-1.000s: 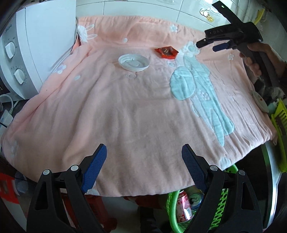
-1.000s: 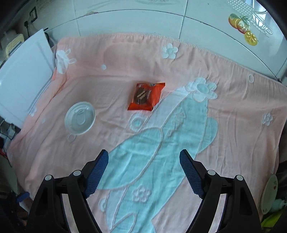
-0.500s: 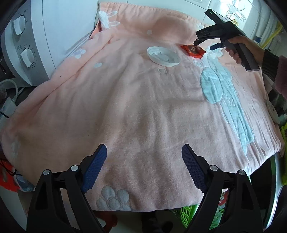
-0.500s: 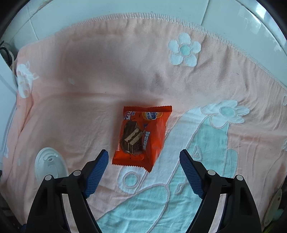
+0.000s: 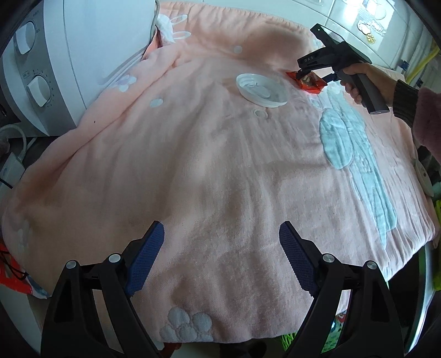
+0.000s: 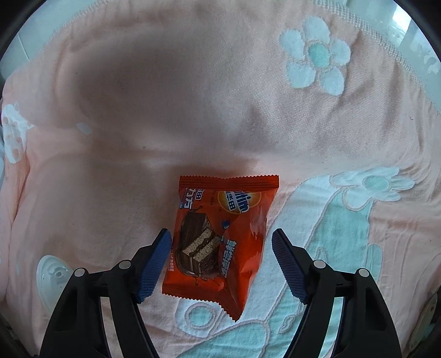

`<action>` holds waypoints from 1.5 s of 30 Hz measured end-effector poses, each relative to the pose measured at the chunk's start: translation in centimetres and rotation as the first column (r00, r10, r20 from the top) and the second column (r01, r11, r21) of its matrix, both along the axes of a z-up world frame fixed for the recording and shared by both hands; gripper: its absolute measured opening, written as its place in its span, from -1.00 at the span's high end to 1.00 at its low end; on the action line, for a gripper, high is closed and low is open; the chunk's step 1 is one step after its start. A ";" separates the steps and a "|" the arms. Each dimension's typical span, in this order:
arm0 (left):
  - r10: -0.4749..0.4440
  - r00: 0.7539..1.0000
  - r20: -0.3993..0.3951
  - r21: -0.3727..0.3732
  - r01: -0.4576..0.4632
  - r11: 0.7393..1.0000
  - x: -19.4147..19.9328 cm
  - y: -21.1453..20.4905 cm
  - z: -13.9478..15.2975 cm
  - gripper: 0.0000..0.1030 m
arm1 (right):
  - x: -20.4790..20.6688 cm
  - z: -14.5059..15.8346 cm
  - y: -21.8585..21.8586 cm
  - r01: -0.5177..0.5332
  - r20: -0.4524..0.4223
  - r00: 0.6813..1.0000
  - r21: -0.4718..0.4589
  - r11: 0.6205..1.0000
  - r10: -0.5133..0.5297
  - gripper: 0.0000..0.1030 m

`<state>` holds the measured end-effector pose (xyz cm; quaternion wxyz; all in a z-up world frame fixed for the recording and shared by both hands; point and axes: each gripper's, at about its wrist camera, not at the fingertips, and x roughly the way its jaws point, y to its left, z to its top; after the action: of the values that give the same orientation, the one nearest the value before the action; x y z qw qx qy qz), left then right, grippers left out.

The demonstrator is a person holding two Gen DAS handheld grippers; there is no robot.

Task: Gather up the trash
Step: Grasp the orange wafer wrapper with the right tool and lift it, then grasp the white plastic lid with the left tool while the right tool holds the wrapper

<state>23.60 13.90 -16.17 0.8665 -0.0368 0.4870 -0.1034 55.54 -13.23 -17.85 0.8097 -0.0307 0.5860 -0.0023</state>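
An orange snack wrapper (image 6: 220,236) lies flat on the pink blanket (image 6: 193,110). My right gripper (image 6: 222,261) is open, with one finger on each side of the wrapper's near half, low over the blanket. The wrapper also shows in the left wrist view (image 5: 308,82), under the right gripper (image 5: 312,73). A white plastic lid (image 5: 261,89) lies to the wrapper's left, and shows at the lower left of the right wrist view (image 6: 51,278). My left gripper (image 5: 222,258) is open and empty above the blanket's near edge.
A white appliance with knobs (image 5: 55,60) stands at the blanket's left edge. A green basket (image 5: 333,333) sits below the blanket's front edge. White tiled wall (image 5: 358,16) runs behind. A small white object (image 5: 423,176) lies by the blanket's right edge.
My right gripper has moved forward and down until its open fingers straddle the wrapper. My left gripper has shifted forward and left over the blanket, so the basket is mostly out of view.
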 end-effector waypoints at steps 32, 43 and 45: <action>-0.196 0.979 0.060 0.075 0.192 0.979 16.8 -8.2 2.2 -0.75 | -11.8 5.4 -3.6 -0.117 0.068 0.991 0.058 0.991 0.113 0.11; -0.295 0.955 0.031 0.099 0.291 0.952 19.7 -9.8 0.8 -0.89 | -15.6 5.8 -4.3 -0.134 0.064 0.989 0.049 0.990 0.131 0.11; -0.324 0.945 0.035 0.117 0.319 0.941 19.9 -10.3 0.7 -0.89 | -16.1 5.8 -4.3 -0.139 0.062 0.989 0.048 0.989 0.136 0.11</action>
<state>43.47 3.62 -15.47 0.8515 0.0938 0.4679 -0.2174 39.48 -17.48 -12.06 0.8254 -0.0498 0.5583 0.0678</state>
